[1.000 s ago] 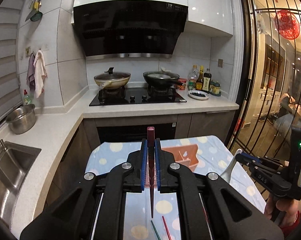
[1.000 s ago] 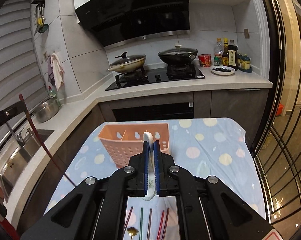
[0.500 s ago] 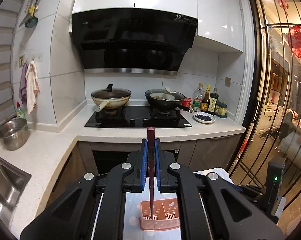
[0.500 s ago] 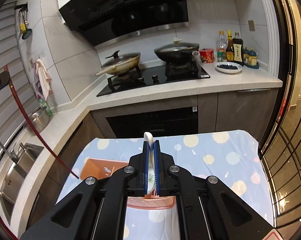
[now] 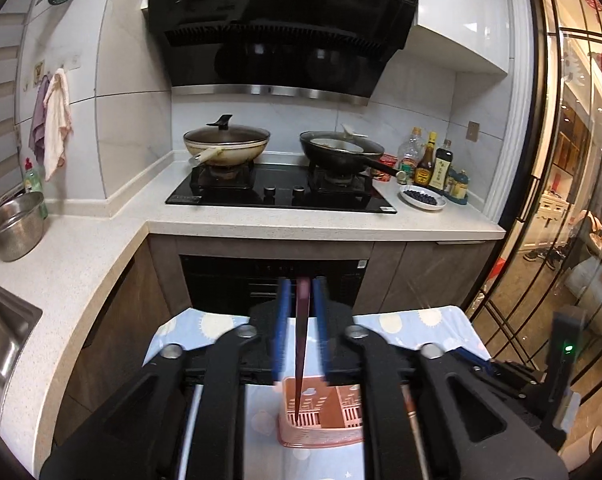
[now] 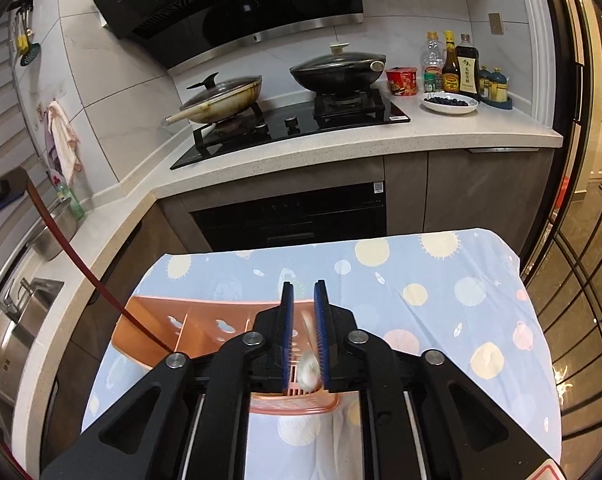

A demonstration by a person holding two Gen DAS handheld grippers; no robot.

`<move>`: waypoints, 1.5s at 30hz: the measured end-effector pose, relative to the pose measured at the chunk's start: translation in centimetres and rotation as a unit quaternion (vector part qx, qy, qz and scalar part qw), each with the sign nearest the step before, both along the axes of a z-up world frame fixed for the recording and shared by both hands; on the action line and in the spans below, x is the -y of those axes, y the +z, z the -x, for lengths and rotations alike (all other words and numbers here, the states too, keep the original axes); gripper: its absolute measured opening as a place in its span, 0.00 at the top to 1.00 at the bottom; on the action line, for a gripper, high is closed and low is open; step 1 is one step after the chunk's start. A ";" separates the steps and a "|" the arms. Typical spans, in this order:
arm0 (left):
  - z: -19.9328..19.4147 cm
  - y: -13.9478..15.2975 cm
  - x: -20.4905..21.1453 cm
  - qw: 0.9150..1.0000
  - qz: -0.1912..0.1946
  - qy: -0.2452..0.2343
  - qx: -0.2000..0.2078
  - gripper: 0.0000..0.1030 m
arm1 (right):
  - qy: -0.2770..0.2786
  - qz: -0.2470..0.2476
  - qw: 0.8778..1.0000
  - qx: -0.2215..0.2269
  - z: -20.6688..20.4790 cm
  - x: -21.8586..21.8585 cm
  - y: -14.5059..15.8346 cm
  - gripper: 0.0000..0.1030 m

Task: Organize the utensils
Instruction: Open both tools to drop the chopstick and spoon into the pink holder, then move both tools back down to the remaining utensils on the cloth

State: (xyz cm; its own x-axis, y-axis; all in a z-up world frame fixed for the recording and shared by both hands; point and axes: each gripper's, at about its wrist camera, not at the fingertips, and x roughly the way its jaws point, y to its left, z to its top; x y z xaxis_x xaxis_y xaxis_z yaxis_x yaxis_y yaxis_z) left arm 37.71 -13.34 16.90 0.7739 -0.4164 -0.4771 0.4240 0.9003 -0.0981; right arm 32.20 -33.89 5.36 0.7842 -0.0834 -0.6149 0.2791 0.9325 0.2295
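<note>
A pink perforated utensil basket [image 5: 321, 420] stands on the blue spotted tablecloth [image 6: 441, 280]; it also shows in the right wrist view [image 6: 205, 320]. My left gripper [image 5: 301, 292] is open above the basket; a dark red chopstick [image 5: 299, 344] stands between its parted jaws, tip inside the basket's left compartment. It also shows in the right wrist view [image 6: 81, 264]. My right gripper [image 6: 303, 296] is open over the basket's right side; a blurred white spoon [image 6: 307, 368] drops between its jaws.
A counter [image 5: 101, 248] with stove [image 5: 281, 192], two woks, sauce bottles [image 5: 429, 164] and a steel pot [image 5: 15, 224] lies behind the table. A sink [image 5: 1, 328] is at left. Glass doors [image 5: 561, 200] stand at right.
Both grippers moved over the basket and opened. The chopstick has slid down into the basket; the spoon has slipped from the right jaws and is falling.
</note>
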 end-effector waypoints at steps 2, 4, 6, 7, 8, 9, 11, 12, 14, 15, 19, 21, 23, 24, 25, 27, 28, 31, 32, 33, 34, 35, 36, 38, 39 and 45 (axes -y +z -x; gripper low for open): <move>0.5 -0.2 -0.4 1.000 0.003 0.015 0.005 0.49 | -0.005 -0.001 1.000 0.008 0.8 0.2 0.3 0.77; 1.0 -0.2 -0.8 1.000 0.002 0.017 0.009 0.49 | -0.007 0.001 1.000 0.015 1.8 0.2 0.9 0.75; 1.6 -0.2 -1.5 1.000 0.003 0.019 0.009 0.47 | -0.007 0.002 1.000 0.023 3.1 0.0 1.4 0.74; 2.1 -0.3 -1.8 1.000 0.002 0.021 0.009 0.46 | -0.007 0.002 1.000 0.026 3.7 -0.1 1.7 0.71; 2.8 -0.3 -2.2 1.000 0.000 0.022 0.011 0.43 | -0.008 0.003 1.000 0.029 4.4 -0.2 2.0 0.68; 3.4 -0.4 -2.5 1.000 -0.003 0.024 0.012 0.40 | -0.009 0.004 0.999 0.031 5.2 -0.4 2.1 0.66; 4.9 -0.8 -3.2 0.999 -0.011 0.027 0.015 0.35 | -0.008 0.006 0.999 0.033 7.1 -0.8 2.3 0.62; 5.8 -1.1 -3.6 0.999 -0.016 0.027 0.015 0.34 | -0.007 0.007 0.999 0.033 8.2 -1.1 2.2 0.62; 7.4 -1.8 -4.2 0.999 -0.022 0.029 0.011 0.33 | -0.004 0.011 1.000 0.027 10.1 -1.8 1.9 0.61; 8.4 -2.5 -4.6 0.999 -0.026 0.027 0.008 0.33 | -0.004 0.013 1.000 0.024 11.1 -2.2 1.7 0.61; 11.9 -5.4 -5.7 0.998 -0.050 0.022 -0.016 0.32 | -0.007 0.011 1.000 0.004 15.6 -3.4 -0.4 0.60; 13.7 -7.4 -6.2 0.997 -0.064 0.019 -0.034 0.32 | -0.013 0.008 1.000 -0.011 17.9 -3.9 -1.9 0.60; 15.4 -9.5 -6.8 0.996 -0.072 0.015 -0.058 0.32 | -0.016 0.000 0.999 -0.027 20.0 -4.4 -3.5 0.60; 16.1 -10.5 -7.1 0.995 -0.075 0.013 -0.071 0.32 | -0.017 -0.005 0.999 -0.035 21.1 -4.6 -4.2 0.60; 17.1 -11.7 -7.5 0.993 -0.076 0.012 -0.085 0.32 | -0.018 -0.008 0.999 -0.043 22.0 -4.8 -5.0 0.60; 18.5 -13.8 -7.8 0.991 -0.084 0.010 -0.108 0.32 | -0.024 -0.011 0.998 -0.057 23.9 -5.2 -6.4 0.60; 19.2 -14.9 -8.1 0.989 -0.090 0.008 -0.119 0.32 | -0.025 -0.012 0.998 -0.064 24.9 -5.6 -7.1 0.60; 21.2 -17.7 -8.5 0.983 -0.105 0.004 -0.148 0.32 | -0.030 -0.007 0.996 -0.082 27.3 -6.7 -9.0 0.60; 21.7 -18.5 -8.7 0.982 -0.108 0.004 -0.156 0.32 | -0.030 -0.006 0.996 -0.088 27.9 -7.1 -9.6 0.60; 22.4 -19.2 -8.8 0.980 -0.109 0.002 -0.164 0.32 | -0.030 -0.007 0.995 -0.091 28.5 -7.4 -10.1 0.60; 23.0 -19.9 -9.0 0.979 -0.111 -0.001 -0.172 0.32 | -0.029 -0.007 0.995 -0.095 29.1 -7.8 -10.7 0.60; 23.6 -20.6 -9.0 0.978 -0.113 -0.001 -0.178 0.32 | -0.028 -0.007 0.995 -0.100 29.6 -8.2 -11.2 0.60; 24.1 -21.1 -9.1 0.976 -0.115 -0.002 -0.183 0.32 | -0.026 -0.007 0.994 -0.105 29.9 -8.6 -11.7 0.60; 25.1 -22.2 -9.3 0.974 -0.119 -0.005 -0.193 0.33 | -0.020 -0.008 0.993 -0.113 30.6 -9.4 -12.7 0.60; 25.5 -22.6 -9.4 0.973 -0.120 -0.006 -0.198 0.32 | -0.017 -0.010 0.993 -0.117 30.9 -9.7 -13.1 0.60; 27.0 -23.6 -9.4 0.970 -0.119 -0.016 -0.209 0.33 | -0.006 -0.012 0.991 -0.132 31.5 -10.9 -14.8 0.61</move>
State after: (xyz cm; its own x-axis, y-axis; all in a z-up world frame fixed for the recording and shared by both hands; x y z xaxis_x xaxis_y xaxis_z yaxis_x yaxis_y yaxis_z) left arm 10.74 -3.94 -6.66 0.4801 -0.2766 -0.8325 0.4209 0.9053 -0.0580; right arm 0.66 -23.02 -9.43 0.5941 -0.0743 -0.8009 0.3427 0.9242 0.1685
